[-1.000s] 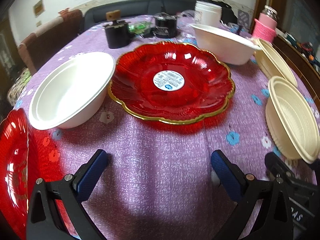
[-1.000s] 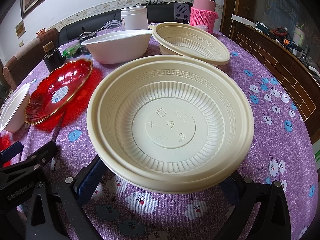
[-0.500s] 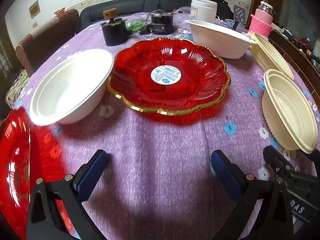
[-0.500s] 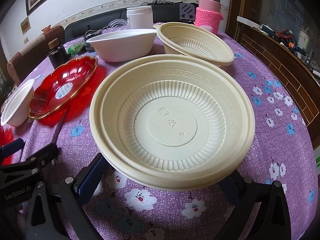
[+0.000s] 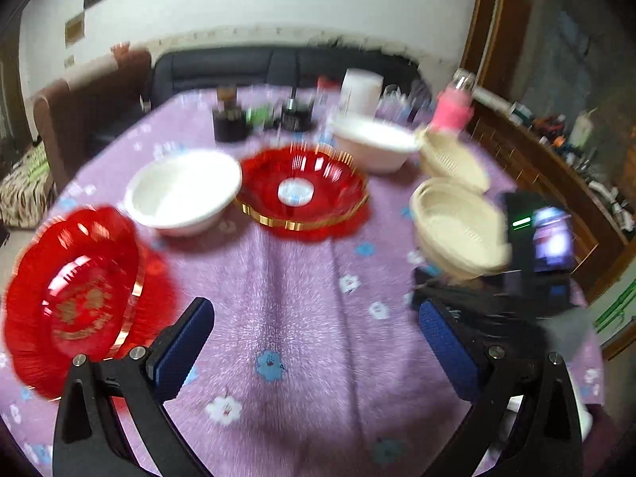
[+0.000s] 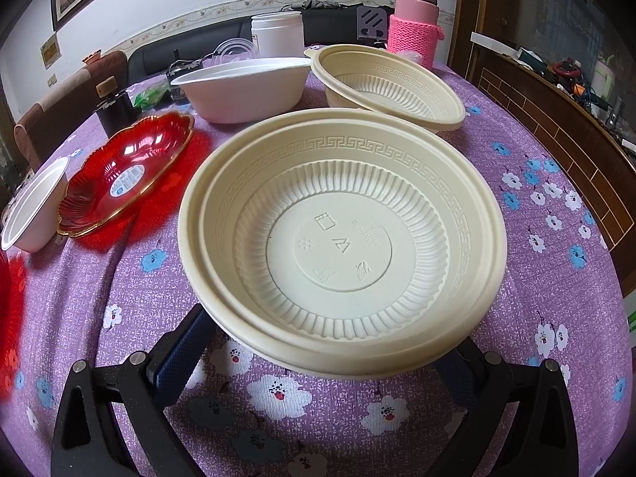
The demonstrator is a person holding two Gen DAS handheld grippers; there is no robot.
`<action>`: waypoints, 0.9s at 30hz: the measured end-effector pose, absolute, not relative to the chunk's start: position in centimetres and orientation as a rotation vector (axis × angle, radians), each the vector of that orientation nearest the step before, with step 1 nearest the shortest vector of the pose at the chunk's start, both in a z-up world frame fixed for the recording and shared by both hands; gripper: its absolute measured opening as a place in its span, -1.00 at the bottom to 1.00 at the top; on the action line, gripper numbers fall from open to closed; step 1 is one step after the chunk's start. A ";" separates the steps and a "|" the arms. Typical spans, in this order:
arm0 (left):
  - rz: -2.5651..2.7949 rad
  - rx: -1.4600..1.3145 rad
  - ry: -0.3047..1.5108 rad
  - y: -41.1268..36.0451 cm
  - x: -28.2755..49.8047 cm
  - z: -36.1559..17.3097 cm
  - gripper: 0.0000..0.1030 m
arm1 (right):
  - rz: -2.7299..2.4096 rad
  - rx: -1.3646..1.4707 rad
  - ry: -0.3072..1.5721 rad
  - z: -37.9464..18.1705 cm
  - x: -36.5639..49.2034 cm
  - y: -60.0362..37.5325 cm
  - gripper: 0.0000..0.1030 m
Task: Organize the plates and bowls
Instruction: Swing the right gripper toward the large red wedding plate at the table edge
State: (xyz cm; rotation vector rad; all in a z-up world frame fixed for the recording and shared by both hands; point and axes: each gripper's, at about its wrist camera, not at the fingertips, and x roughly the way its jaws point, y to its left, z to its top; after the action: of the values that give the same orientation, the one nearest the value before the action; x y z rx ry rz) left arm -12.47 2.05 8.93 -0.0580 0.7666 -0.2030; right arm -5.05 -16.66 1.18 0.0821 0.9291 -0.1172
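**Cream bowl in right tool, left tool idle above the surface**

Surface (image 6: 528, 127): round, purple flowered cloth, crowded toward its far edge, bare cloth along its near edge.

Red plates: one (image 5: 302, 190) at the centre of the surface, a second (image 5: 75, 298) at the left edge, possibly overhanging it; blur prevents a firm call.

White bowls: one (image 5: 183, 190) touching or just beside the centre plate's left rim, another (image 6: 242, 87) toward the far edge.

Cream bowls: one (image 6: 342, 230) sits between the fingers of the right tool (image 6: 326, 353), which appear closed against its underside; whether it is lifted I cannot tell. The other (image 6: 389, 83) rests tilted, just behind it.

Left tool (image 5: 314, 342): spread wide, holding nothing, over bare cloth.

Risks, judged: thin rim may flex and slip from the grip; nesting onto the tilted bowl could tip it toward the pink flask (image 6: 415, 28). Freest room is the near-centre cloth; the right edge is close.
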 end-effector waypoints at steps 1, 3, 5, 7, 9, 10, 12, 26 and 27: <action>-0.209 -0.058 0.744 2.2 -13.5 9.9 1.00 | -0.117 0.081 0.930 1.2 -5.0 -16.7 0.98; -0.222 -0.040 0.714 2.7 -15.3 11.9 1.00 | -0.116 0.080 0.937 1.2 -4.9 -16.7 0.98; -0.237 -0.019 0.704 3.2 -16.7 13.5 1.00 | -0.115 0.081 0.959 1.2 -4.7 -16.7 0.98; -0.254 -0.003 0.689 4.5 -18.4 15.7 1.00 | -0.110 0.078 0.980 1.2 -4.5 -16.8 0.98; -0.253 0.020 0.672 5.5 -19.2 17.6 1.00 | -0.096 0.071 0.991 1.3 -4.4 -16.8 0.98; -0.246 0.034 0.659 6.3 -19.7 18.9 1.00 | -0.091 0.067 0.993 1.3 -4.4 -16.9 0.98; -0.232 0.044 0.625 7.9 -20.6 21.9 1.00 | -0.092 0.062 1.002 1.4 -4.6 -17.0 0.96; 0.080 0.134 0.384 18.8 -26.5 43.4 1.00 | 0.061 0.075 0.405 25.9 -16.8 -14.6 0.69; 0.115 0.160 0.367 18.8 -26.7 44.5 1.00 | 0.088 0.076 0.359 28.8 -17.0 -13.7 0.72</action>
State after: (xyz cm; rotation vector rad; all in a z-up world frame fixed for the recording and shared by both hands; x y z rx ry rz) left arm -26.68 18.82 44.46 0.1604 0.3675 0.1147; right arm -17.02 -13.69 28.81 0.0761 0.3588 0.0876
